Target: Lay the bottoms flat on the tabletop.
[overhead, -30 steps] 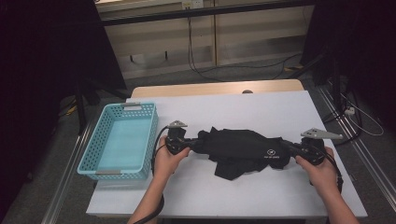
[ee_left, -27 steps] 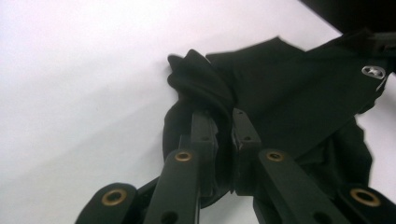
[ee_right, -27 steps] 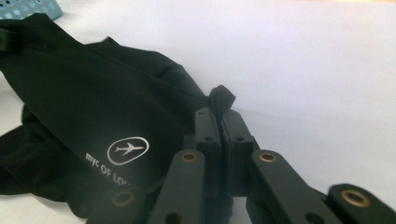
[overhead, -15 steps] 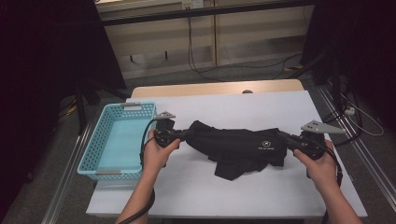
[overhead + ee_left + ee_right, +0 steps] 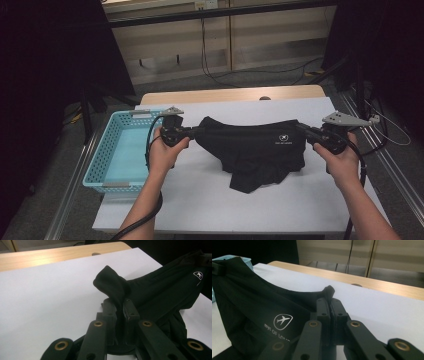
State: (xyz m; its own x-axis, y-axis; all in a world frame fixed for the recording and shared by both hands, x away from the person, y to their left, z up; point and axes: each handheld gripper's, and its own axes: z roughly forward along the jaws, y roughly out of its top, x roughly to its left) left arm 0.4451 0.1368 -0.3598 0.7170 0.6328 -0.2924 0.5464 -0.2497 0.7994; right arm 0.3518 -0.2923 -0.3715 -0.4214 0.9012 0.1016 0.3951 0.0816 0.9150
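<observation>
left gripper [image 5: 196, 131]: clamped tight on one top corner of the black garment [image 5: 252, 150]. In the left gripper view a little nub of fabric pokes up out past the jaw tips, so it's a proper pinch.

right gripper [image 5: 303, 130]: same deal on the opposite top corner, jaws squeezed together with cloth between them and a small tuft sticking out beyond the tips.

black garment: strung between the two grippers, top edge pulled fairly straight from one to the other. The rest hangs down below that line, and the lowest bit looks bunched on the table. I can't tell exactly how much of it is touching.

logo [image 5: 283, 321]: white plane badge with some text under it, on the cloth close to the right gripper, just below its grip.

table [image 5: 210, 200]: white top, under both grippers and the cloth.

basket [image 5: 107, 165]: light blue, perforated sides, sits on the outer side of the left gripper, away from the garment.

hands: left hand [image 5: 165, 150] and right hand [image 5: 341, 159] each wrapped round their gripper's body.
</observation>
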